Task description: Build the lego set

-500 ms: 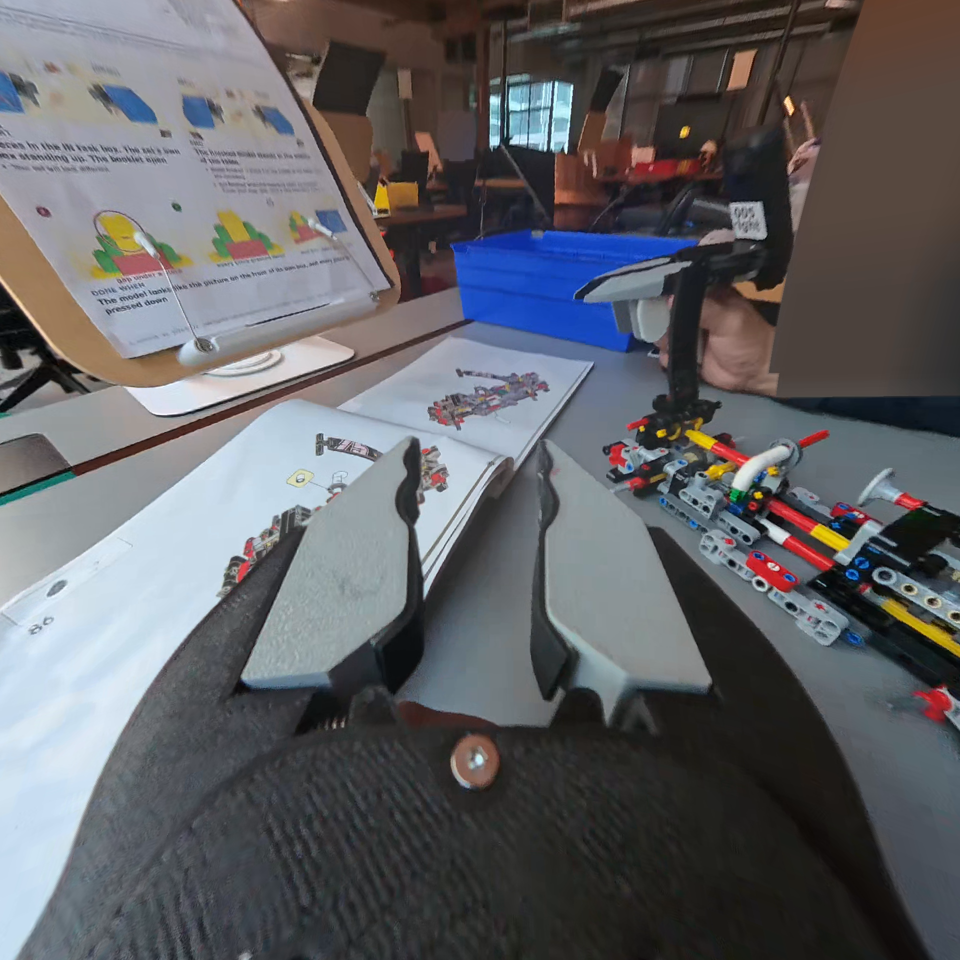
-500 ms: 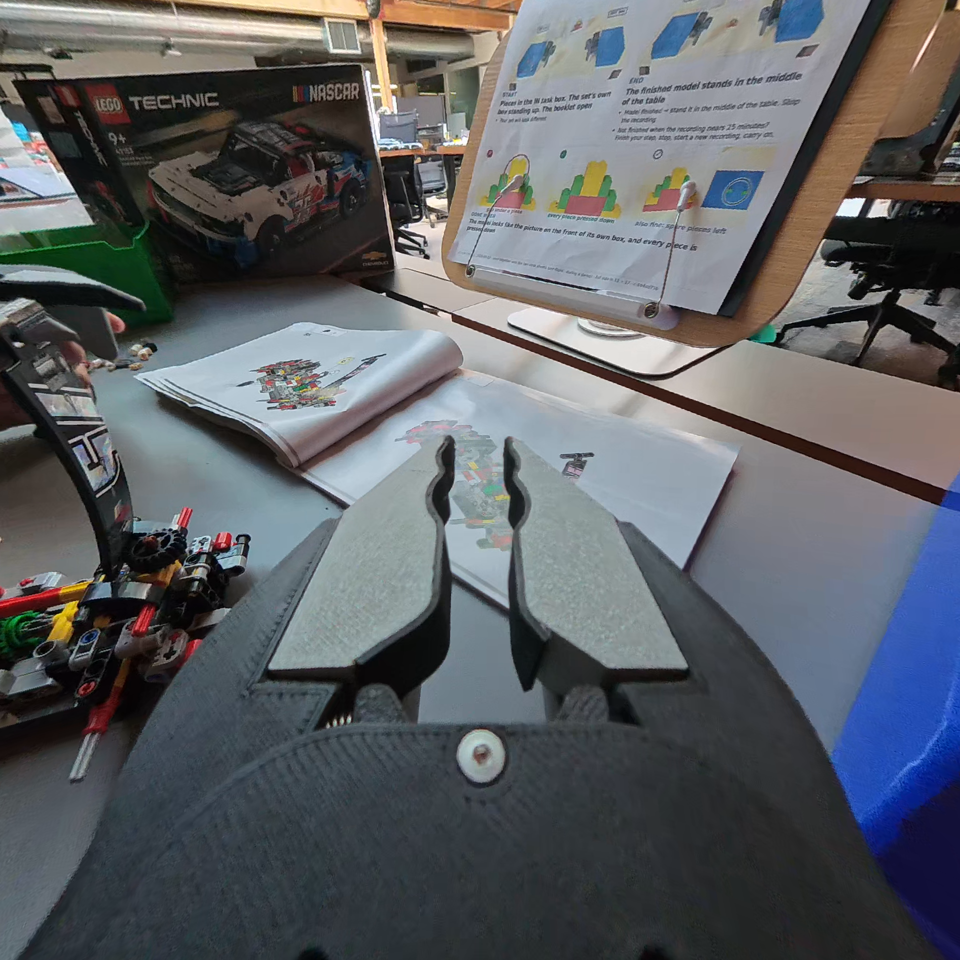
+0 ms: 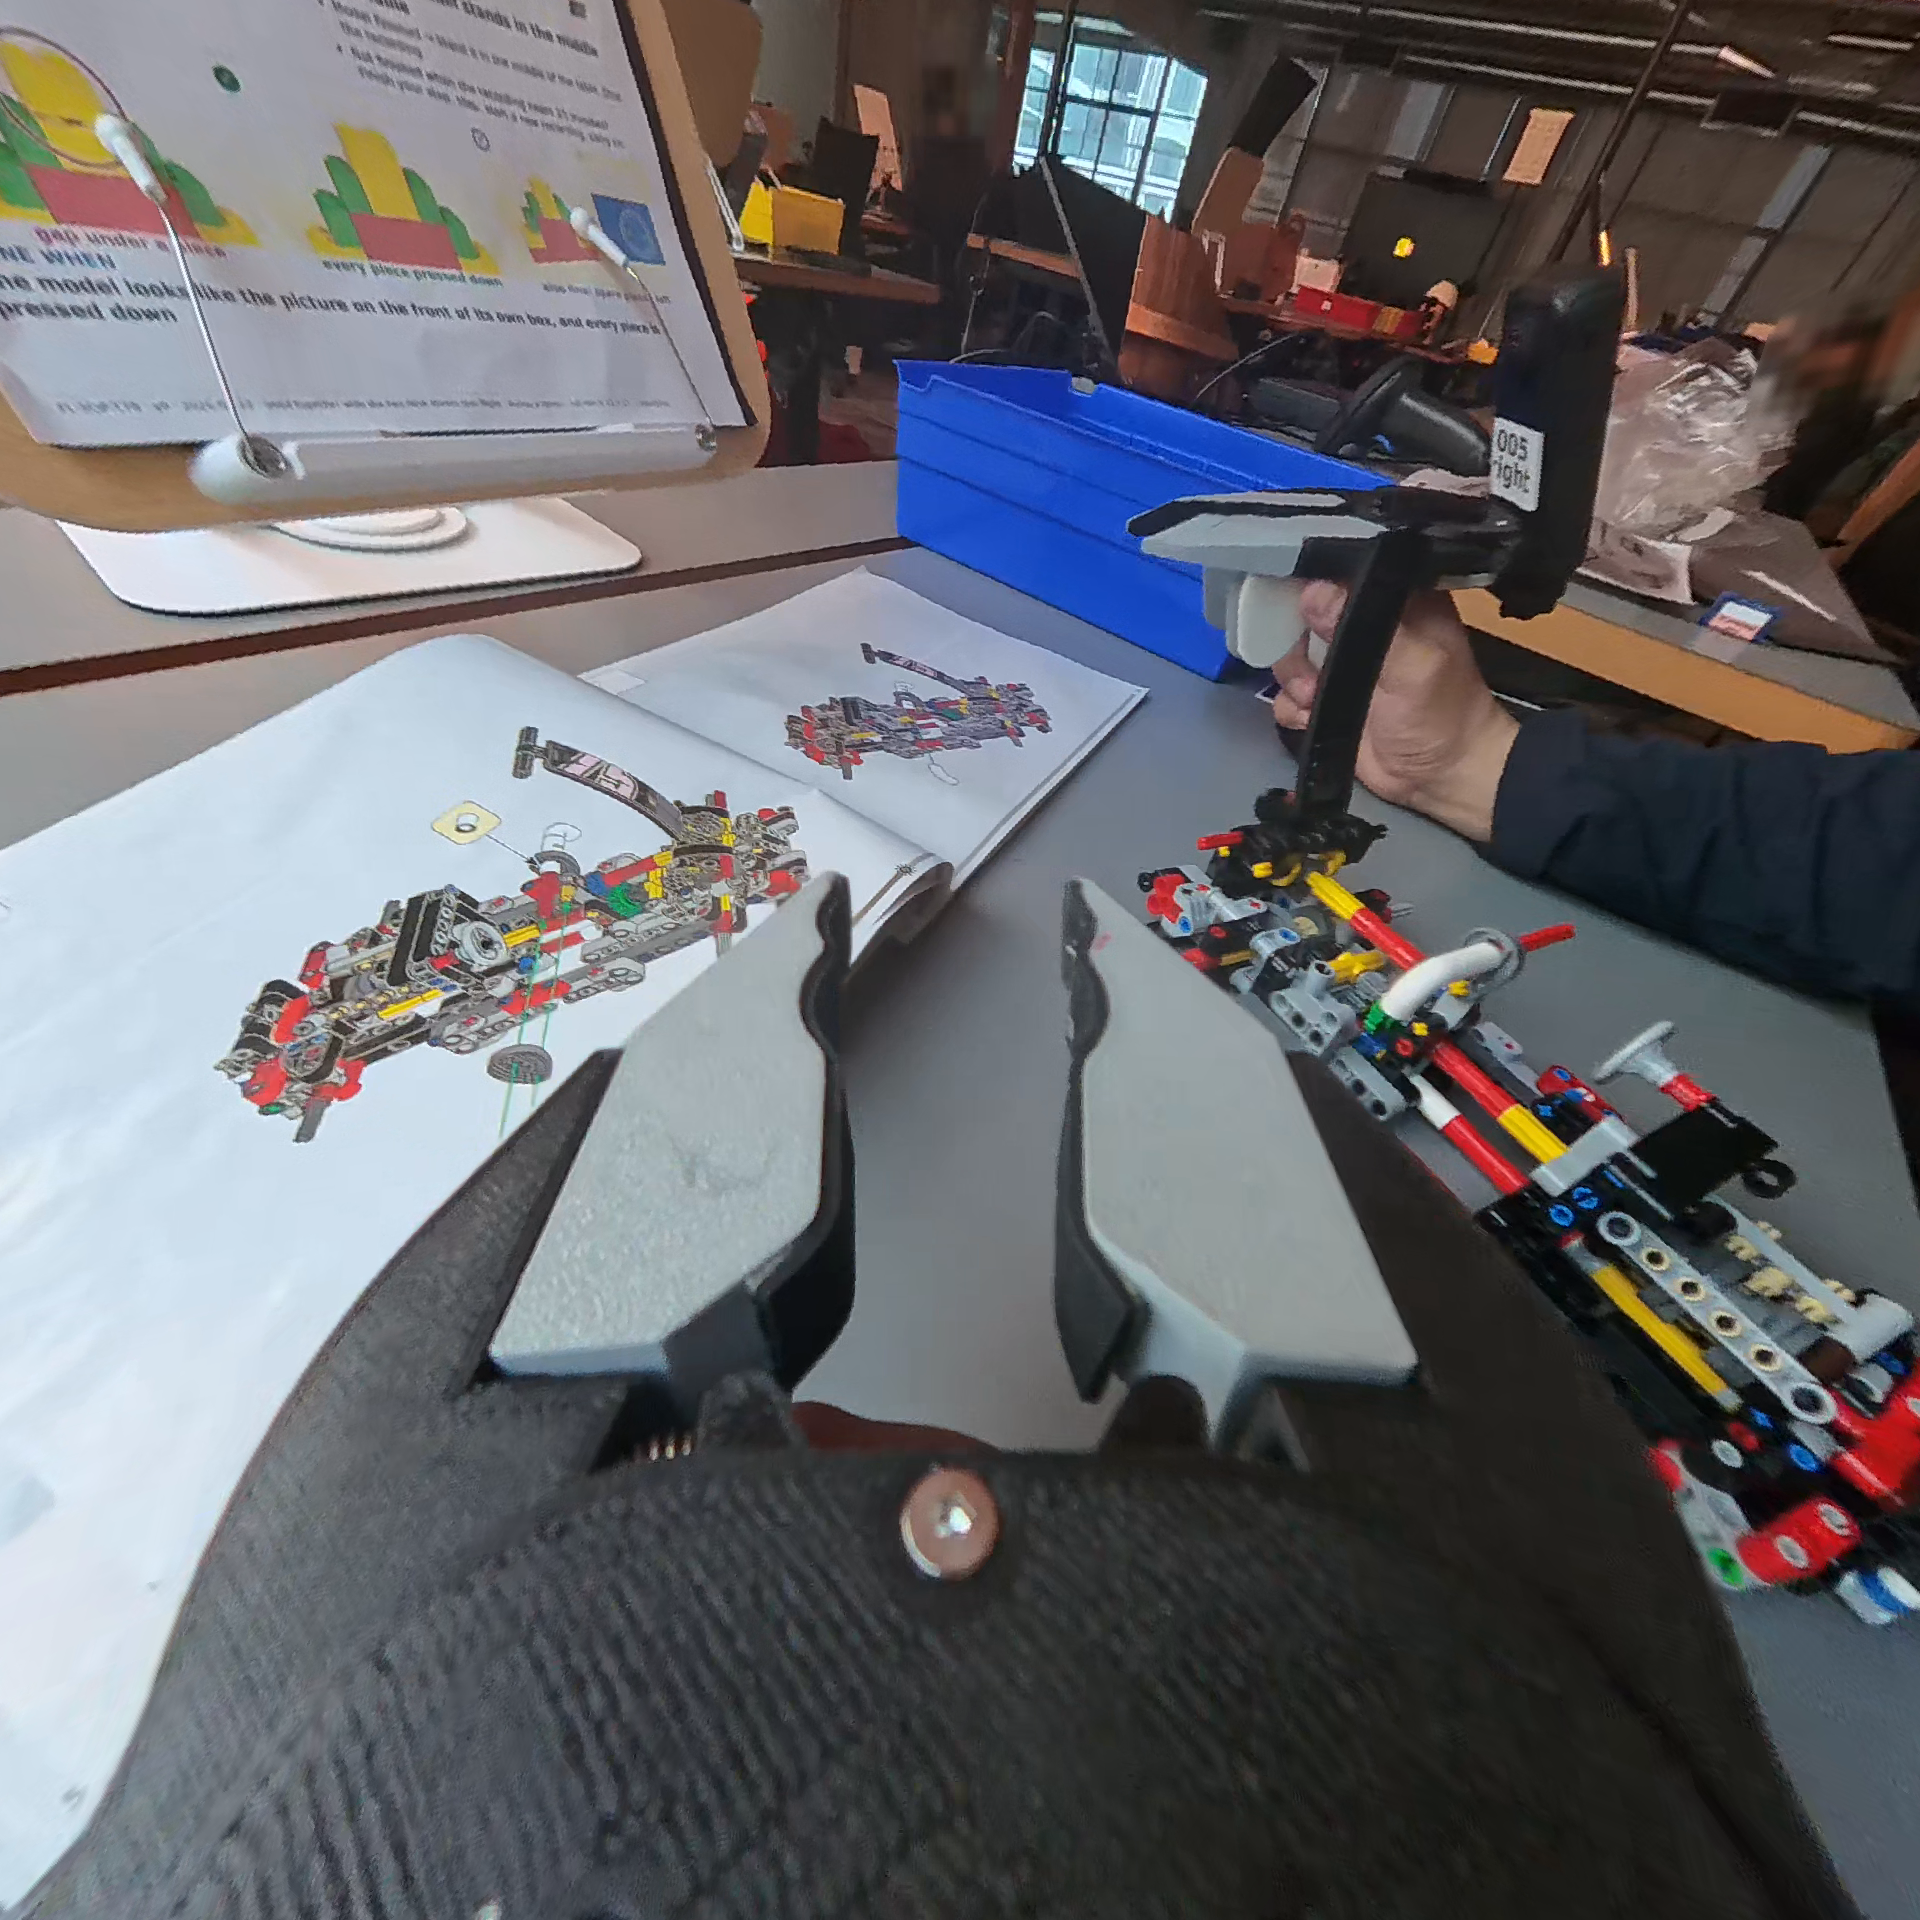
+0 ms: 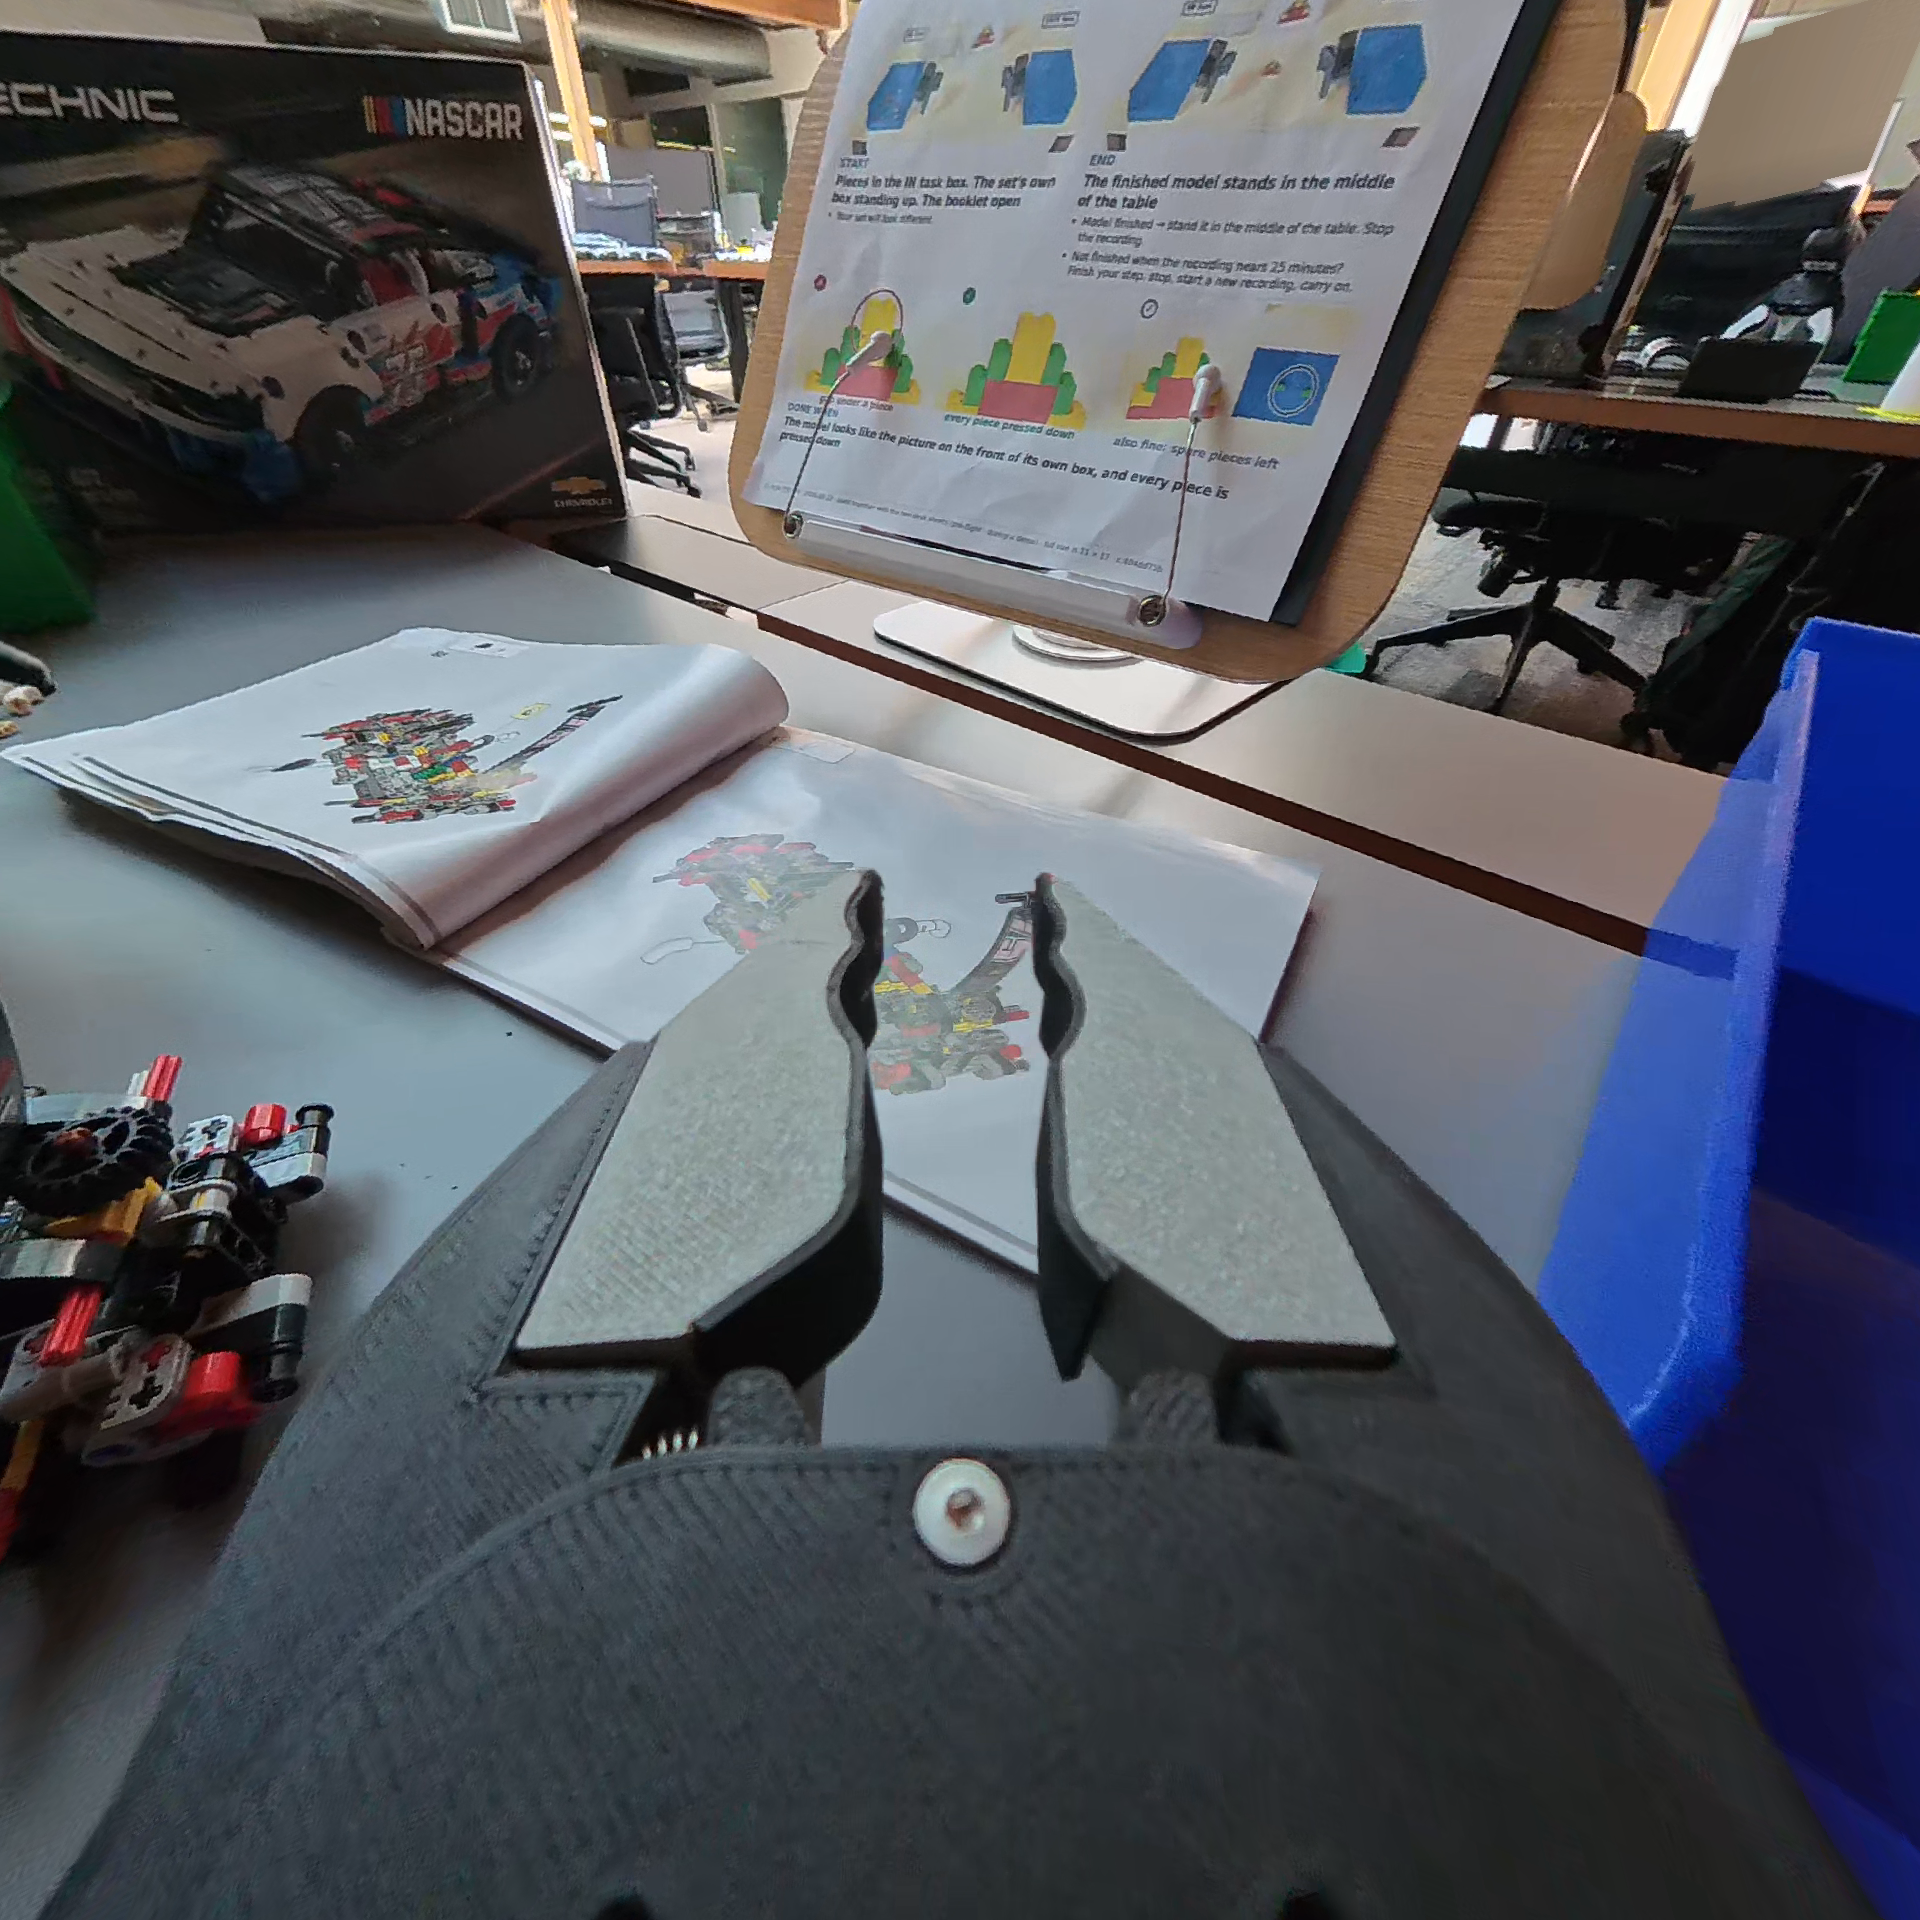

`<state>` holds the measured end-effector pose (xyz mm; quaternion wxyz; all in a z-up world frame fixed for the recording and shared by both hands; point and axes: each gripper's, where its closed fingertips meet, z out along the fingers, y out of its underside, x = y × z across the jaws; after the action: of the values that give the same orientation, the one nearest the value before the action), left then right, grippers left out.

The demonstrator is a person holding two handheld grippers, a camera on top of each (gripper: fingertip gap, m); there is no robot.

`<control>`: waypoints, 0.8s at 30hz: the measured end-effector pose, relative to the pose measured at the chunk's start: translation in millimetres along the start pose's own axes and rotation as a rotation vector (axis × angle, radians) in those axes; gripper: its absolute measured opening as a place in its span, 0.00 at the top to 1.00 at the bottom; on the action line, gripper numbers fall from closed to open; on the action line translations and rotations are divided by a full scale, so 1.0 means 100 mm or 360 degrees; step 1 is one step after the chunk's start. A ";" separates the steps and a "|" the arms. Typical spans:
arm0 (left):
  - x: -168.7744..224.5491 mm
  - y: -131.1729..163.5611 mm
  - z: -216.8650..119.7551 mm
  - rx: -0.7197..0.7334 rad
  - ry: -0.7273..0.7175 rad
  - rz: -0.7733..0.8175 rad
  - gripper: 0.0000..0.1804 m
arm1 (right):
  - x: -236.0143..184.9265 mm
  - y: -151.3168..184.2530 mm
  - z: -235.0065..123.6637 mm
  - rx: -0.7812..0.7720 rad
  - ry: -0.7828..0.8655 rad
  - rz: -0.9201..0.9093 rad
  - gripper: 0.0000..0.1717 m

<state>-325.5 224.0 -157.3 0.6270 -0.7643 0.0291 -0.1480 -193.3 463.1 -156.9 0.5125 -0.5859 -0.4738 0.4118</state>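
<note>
My left gripper (image 3: 954, 894) is open and empty. It hovers over the bare grey table between the open instruction booklet (image 3: 312, 831) and the partly built brick model (image 3: 1455, 1039). A black curved beam (image 3: 1340, 707) stands up from the model's far end. My right gripper (image 4: 956, 883) is open and empty above the booklet's right page (image 4: 1143, 862). It also shows in the left wrist view (image 3: 1247, 530), held by a hand beyond the model. The model's end lies at the left of the right wrist view (image 4: 135, 1226).
A blue bin (image 3: 1039, 488) stands behind the booklet and close on the right in the right wrist view (image 4: 1787, 1039). A wooden stand with a printed sheet (image 4: 1091, 312) is at the back. The set's box (image 4: 291, 291) stands at the far left. The tips of one gripper are about 30 cm away from the tips of the other.
My right gripper's fingers have spread wider, with nothing between them. Both grippers have shifted a little over the table; the left one stays open.
</note>
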 end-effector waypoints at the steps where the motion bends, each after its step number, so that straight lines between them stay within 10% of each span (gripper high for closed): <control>1: 0.01 0.01 0.00 -0.0011 0.0015 -0.0015 0.79 | 0.02 0.00 0.00 0.0002 0.0010 0.0011 0.85; 11: -0.24 0.13 -0.09 -0.0187 -0.0142 0.0138 0.80 | -0.01 -0.01 0.01 0.0001 0.0002 -0.0015 0.89; 19: -1.30 0.08 -1.75 -0.0615 -0.0842 0.0113 0.90 | -0.11 -0.03 0.00 0.0031 -0.0115 0.0037 0.91; 24: -1.41 0.47 -2.10 -0.0971 -0.0887 0.0042 0.89 | -0.09 -0.07 -0.02 0.0072 -0.0159 0.0134 0.91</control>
<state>-508.4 47.4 -194.2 0.3573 -0.9255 -0.0893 0.0882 -194.0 453.8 -150.2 0.4837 -0.5723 -0.4642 0.4723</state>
